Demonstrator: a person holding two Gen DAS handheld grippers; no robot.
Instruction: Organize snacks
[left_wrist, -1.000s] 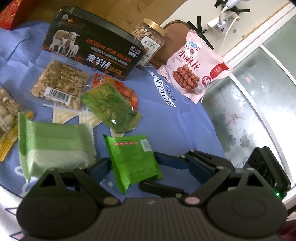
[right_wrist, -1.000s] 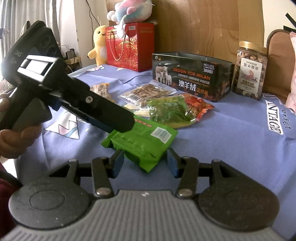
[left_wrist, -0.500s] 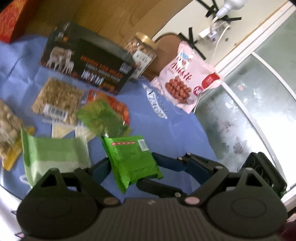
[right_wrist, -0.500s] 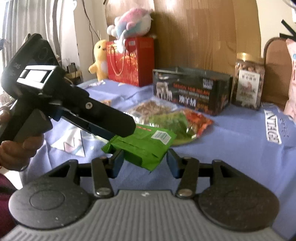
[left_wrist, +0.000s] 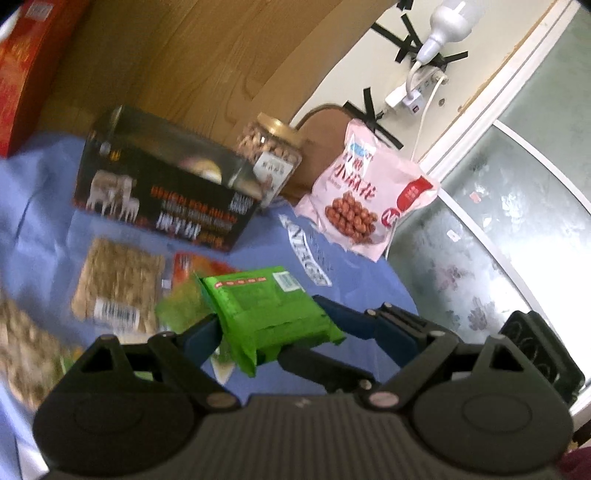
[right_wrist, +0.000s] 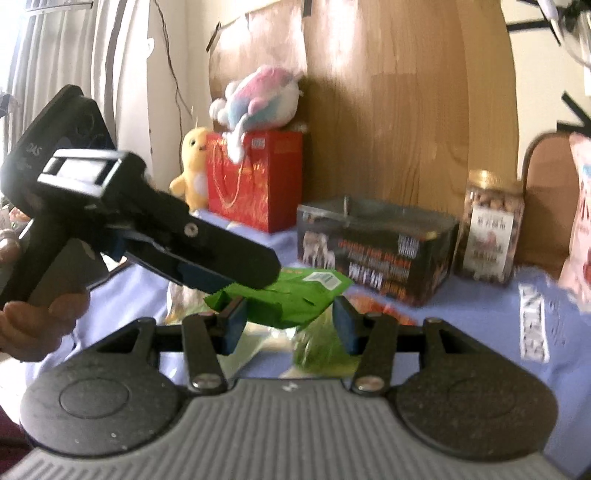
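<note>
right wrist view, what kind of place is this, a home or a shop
Most likely a home, perhaps a bedroom or living room: plush toys sit on a red gift bag, curtains hang at the left, and snacks lie on a blue printed cloth.

Wood panel (right_wrist: 406, 110), pale curtain (right_wrist: 74, 55), seemingly frosted window (left_wrist: 498, 240)

Green snack packet (left_wrist: 267, 312) came up off the blue cloth (left_wrist: 362, 280), clamped in the left gripper (left_wrist: 271, 332). Right gripper (right_wrist: 288, 319) rose alongside it, fingers spread, apparently not touching the packet; both views motion-blurred.
</note>
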